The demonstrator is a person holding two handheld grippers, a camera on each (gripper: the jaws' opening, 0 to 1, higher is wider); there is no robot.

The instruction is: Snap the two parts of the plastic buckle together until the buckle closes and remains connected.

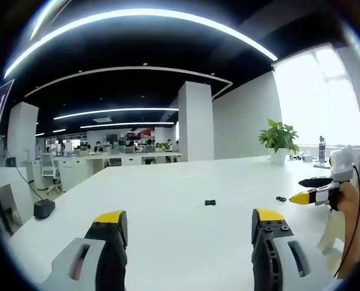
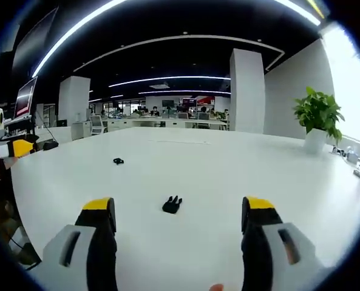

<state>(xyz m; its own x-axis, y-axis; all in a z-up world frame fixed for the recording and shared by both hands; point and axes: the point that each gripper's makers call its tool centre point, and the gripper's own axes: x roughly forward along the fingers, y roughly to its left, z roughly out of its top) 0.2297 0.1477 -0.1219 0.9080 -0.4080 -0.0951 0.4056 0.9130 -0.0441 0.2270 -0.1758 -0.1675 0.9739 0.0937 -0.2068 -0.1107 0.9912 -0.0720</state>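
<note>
While far off, both buckle halves (image 1: 210,202) (image 1: 281,198) look blurred.

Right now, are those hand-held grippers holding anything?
Nothing is held. The left hand-held gripper and right hand-held gripper are both open; the two buckle parts lie apart on the white table.

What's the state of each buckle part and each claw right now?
left claw: open, holding nothing, above the table
right claw: open, holding nothing, above the table
pronged buckle part: loose on the white table, in front of the right claw, not joined
other buckle part: lying apart on the table, farther off, not joined
</note>
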